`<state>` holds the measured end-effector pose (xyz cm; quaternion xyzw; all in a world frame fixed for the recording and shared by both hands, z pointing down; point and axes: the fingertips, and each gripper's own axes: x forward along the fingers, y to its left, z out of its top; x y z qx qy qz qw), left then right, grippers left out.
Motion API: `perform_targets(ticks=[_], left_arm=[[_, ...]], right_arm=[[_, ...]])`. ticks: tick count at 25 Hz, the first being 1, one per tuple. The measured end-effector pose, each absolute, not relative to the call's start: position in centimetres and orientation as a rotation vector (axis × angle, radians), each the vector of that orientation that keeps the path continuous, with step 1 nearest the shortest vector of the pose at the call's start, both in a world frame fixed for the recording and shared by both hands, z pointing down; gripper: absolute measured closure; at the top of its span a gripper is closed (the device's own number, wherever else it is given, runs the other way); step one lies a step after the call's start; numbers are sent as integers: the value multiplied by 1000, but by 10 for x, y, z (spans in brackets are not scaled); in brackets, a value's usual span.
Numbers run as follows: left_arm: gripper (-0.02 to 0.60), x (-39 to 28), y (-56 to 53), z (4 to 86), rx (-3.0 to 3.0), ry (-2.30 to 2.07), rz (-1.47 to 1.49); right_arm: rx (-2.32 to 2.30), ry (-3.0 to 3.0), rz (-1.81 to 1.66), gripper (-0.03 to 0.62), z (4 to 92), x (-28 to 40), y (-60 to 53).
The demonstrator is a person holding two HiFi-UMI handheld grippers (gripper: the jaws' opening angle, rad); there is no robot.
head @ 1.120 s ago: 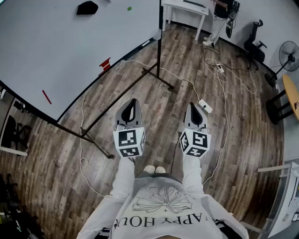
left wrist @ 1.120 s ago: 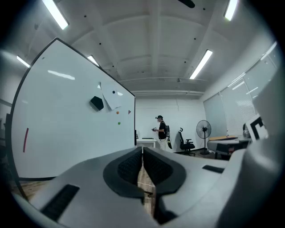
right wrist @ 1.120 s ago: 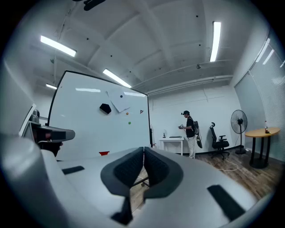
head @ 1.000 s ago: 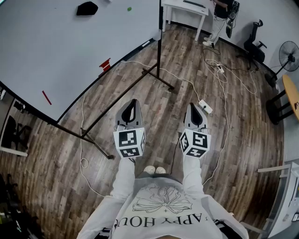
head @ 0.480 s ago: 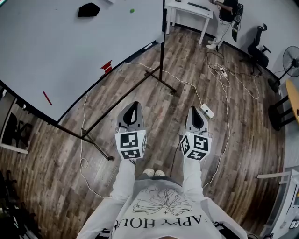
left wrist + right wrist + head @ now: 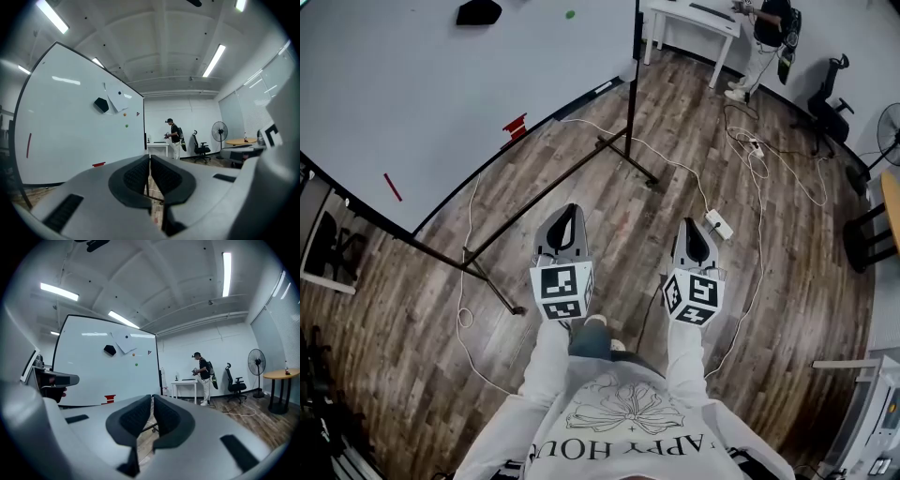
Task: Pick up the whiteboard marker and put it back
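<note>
Wood-floor room, whiteboard (image 6: 441, 84) ahead: probable whiteboard marker (image 6: 391, 187), a thin red stick, sits on its left part, well apart from left gripper (image 6: 568, 209) and right gripper (image 6: 690, 223), both clenched empty; likely light, rigid, slick barrel, so best pinched mid-length.

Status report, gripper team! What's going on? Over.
Left gripper and right gripper shut, empty, over the floor. Thin red marker, it seems, on the whiteboard, untouched. Stand leg and power strip lie ahead.
</note>
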<state>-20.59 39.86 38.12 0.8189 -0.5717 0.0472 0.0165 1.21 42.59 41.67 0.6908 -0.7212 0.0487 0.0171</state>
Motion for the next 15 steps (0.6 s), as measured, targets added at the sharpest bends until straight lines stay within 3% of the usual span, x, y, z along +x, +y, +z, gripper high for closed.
perform_targets(ticks=[15], left_arm=[[571,-195,266,398,2527,-1778,157]], right_arm=[[2165,-2217,140,586,426,31,299]])
